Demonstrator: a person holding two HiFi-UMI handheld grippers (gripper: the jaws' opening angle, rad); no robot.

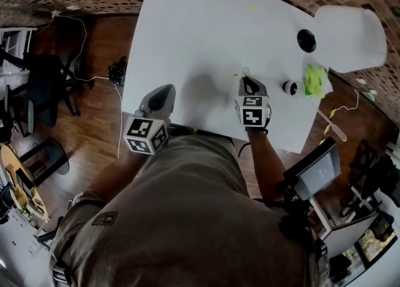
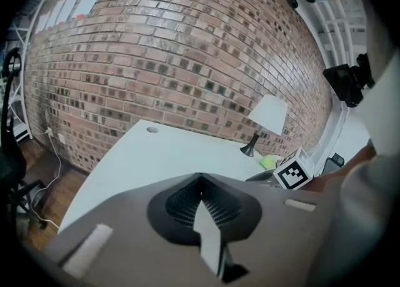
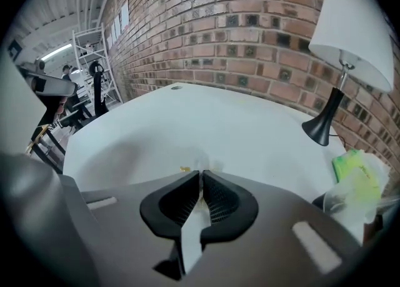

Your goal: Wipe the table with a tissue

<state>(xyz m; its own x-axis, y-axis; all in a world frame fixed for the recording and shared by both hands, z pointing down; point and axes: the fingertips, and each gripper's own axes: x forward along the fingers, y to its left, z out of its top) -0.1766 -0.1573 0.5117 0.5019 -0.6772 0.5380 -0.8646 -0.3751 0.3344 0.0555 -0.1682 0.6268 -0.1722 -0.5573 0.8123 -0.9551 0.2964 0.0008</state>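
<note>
The left hand-held gripper [image 1: 164, 90], jaws closed on nothing, hovers at the 7 o'clock edge of the desk [image 1: 200, 23], while the right hand-held gripper [image 1: 249, 82], at 5 o'clock, pinches a white tissue [image 3: 203, 163] at the desk surface.

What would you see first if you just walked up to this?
The big white table fills the middle, with a white lamp and a bright green packet at its right end. Next come two grippers with black-and-white marker cubes: the right gripper pinches a bit of white tissue, and the left gripper, shut and empty, hovers near the front edge.
</note>
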